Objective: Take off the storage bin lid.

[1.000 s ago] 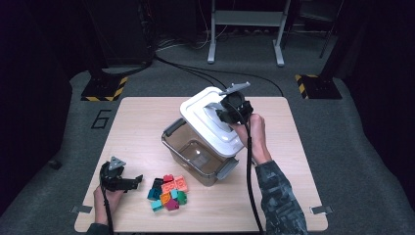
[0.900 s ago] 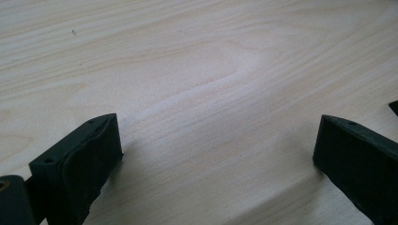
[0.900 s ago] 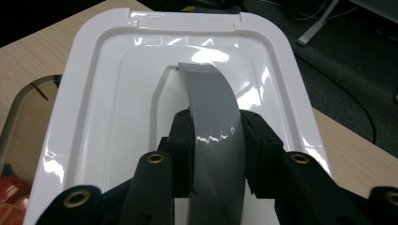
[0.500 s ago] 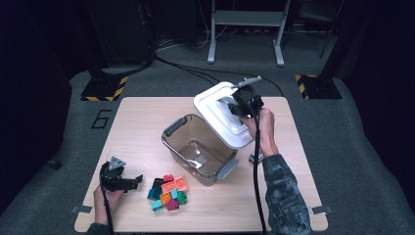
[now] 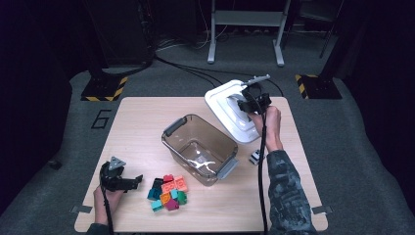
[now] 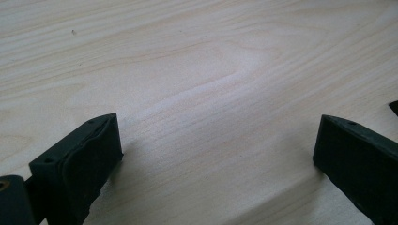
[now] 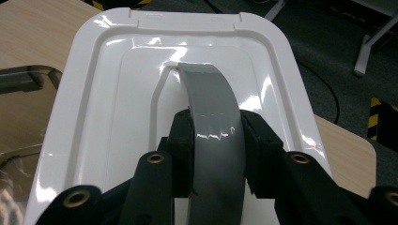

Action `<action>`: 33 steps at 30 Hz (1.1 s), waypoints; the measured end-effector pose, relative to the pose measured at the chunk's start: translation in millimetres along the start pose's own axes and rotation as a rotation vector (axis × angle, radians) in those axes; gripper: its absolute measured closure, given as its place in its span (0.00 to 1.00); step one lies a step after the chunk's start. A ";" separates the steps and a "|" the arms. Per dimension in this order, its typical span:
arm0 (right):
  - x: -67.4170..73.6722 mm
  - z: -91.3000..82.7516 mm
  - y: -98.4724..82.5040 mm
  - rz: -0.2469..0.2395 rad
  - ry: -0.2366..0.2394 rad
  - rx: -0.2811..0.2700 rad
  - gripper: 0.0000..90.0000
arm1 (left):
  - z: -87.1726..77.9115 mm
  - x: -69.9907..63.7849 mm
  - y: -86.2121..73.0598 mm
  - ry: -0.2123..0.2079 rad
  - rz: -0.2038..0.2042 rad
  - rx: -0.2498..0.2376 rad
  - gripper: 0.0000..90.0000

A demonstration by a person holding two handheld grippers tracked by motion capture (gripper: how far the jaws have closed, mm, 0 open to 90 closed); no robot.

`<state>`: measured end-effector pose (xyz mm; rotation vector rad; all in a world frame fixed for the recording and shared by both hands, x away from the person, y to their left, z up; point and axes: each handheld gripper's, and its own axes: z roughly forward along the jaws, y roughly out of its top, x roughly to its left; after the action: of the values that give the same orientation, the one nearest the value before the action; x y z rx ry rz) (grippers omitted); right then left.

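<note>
Pale wooden table, near to far: the left gripper rests wide open beside a heap of coloured bricks; the clear brown bin stands uncovered at centre; the right gripper clamps the grey handle of the glossy white lid, tilted at the far right corner. Lid removal seems underway; next, probably setting it flat.

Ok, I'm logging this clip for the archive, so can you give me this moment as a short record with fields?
right gripper: shut on the grey handle of the white lid, held off the bin, over the table's far right part
left gripper: open, nothing between the jaws, near the table's front left edge
bin: clear, open, mid-table
blocks: coloured pile in front of the bin, right of the left gripper
table: light wood
</note>
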<state>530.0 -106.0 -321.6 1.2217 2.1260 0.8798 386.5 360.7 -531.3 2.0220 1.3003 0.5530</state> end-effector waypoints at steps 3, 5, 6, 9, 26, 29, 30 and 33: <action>-2.4 3.8 -0.8 0.005 -0.007 0.010 0.75 | 0.0 0.0 0.0 0.000 0.000 0.000 0.01; -5.5 8.6 -2.1 0.009 -0.012 0.010 0.75 | -0.3 0.4 0.1 -0.001 0.006 0.005 0.01; -7.8 12.7 -2.9 0.010 -0.016 0.009 0.75 | -0.4 0.5 0.1 -0.001 0.008 0.007 0.01; -9.2 17.4 -3.9 0.018 -0.017 0.011 0.75 | -0.5 0.5 0.1 -0.001 0.008 0.007 0.01; -17.8 66.3 -22.0 0.050 -0.021 0.035 0.75 | -0.4 0.5 0.1 -0.001 0.008 0.006 0.01; -20.5 77.0 -27.7 0.062 -0.020 0.034 0.75 | -0.4 0.6 0.1 -0.001 0.008 0.006 0.01; -22.4 79.8 -28.8 0.058 -0.015 0.030 0.75 | -0.4 0.5 0.1 -0.001 0.008 0.006 0.01; -24.3 86.4 -31.8 0.067 -0.012 0.035 0.75 | -0.4 0.5 0.0 -0.001 0.007 0.006 0.01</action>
<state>585.3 -116.0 -398.5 1.3190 2.1096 0.8650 386.4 361.2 -531.0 2.0324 1.2957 0.5520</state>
